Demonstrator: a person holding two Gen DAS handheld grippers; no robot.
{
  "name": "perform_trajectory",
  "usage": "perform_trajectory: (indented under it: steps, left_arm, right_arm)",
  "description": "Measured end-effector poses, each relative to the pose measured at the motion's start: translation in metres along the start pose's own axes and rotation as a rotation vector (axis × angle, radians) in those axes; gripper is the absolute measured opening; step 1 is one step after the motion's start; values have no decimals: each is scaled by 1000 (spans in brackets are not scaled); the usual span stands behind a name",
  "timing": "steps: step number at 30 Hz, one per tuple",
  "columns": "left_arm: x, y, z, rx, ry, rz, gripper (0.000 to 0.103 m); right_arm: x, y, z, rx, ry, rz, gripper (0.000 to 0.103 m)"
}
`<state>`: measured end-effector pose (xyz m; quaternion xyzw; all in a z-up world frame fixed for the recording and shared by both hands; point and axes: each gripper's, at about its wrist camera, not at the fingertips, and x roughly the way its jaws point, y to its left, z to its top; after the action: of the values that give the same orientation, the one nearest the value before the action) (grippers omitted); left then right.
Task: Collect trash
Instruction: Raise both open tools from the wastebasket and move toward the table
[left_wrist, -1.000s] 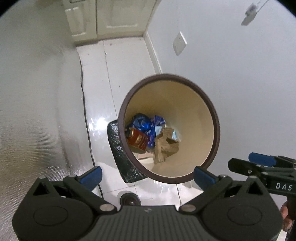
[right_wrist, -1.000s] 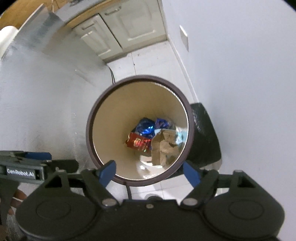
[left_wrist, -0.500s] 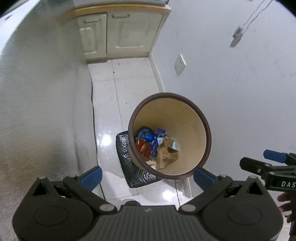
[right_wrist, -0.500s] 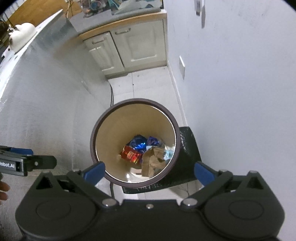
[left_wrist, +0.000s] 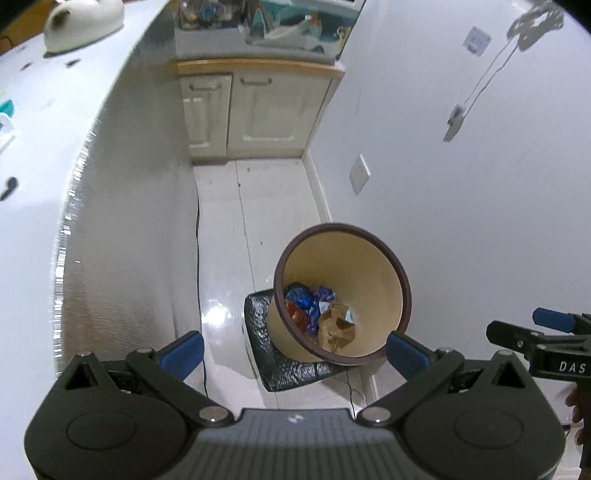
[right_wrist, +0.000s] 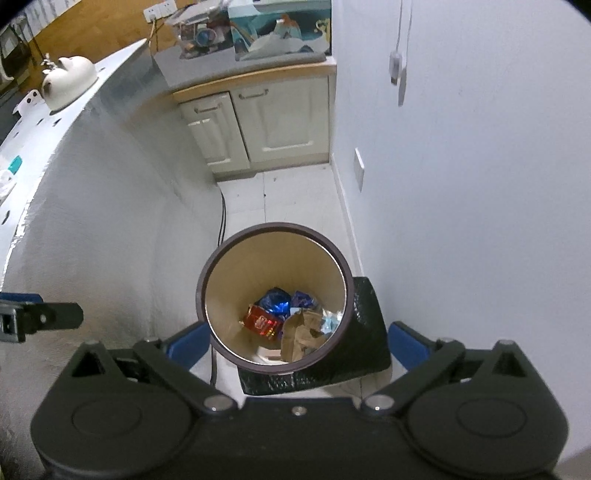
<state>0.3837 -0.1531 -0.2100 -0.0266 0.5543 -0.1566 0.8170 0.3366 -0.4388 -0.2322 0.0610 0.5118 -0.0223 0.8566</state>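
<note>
Trash: crumpled brown paper bag, red foil wrapper and blue foil wrappers lie at the bottom of the round tan waste bin with dark brown rim.
Right gripper: blue-padded fingers spread wide, nothing between them, angled steeply down above the bin mouth.
Left gripper: likewise spread and empty, pointing down beside the bin.
Bin footing: partly on a black textured mat; tilt possibly a lens effect.
Step advice: clear the rim before turning away; avoid knocking the bin.
Beyond: cream cabinet doors.
</note>
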Motion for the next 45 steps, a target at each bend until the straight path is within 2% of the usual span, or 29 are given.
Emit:
perform_trajectory:
  steps: [5, 11, 21, 33, 45]
  left_arm:
    - [-35, 6, -8, 10, -75, -8, 103]
    - [-86, 25, -25, -7, -172, -16, 103]
    - [-175, 85, -61, -45, -314, -3, 103]
    - [-245, 178, -90, -78, -407, 42, 103]
    - [-286, 265, -98, -97, -472, 67, 103]
  right_arm:
    - [-27, 16, -7, -19, -50, -13, 103]
    - [-71, 50, -16, -55, -158, -13, 103]
    - [-116, 130, -34, -100, -253, 31, 103]
    - [-152, 248, -50, -174, -345, 100, 103]
    - [-167, 360, -55, -212, -420, 147, 103]
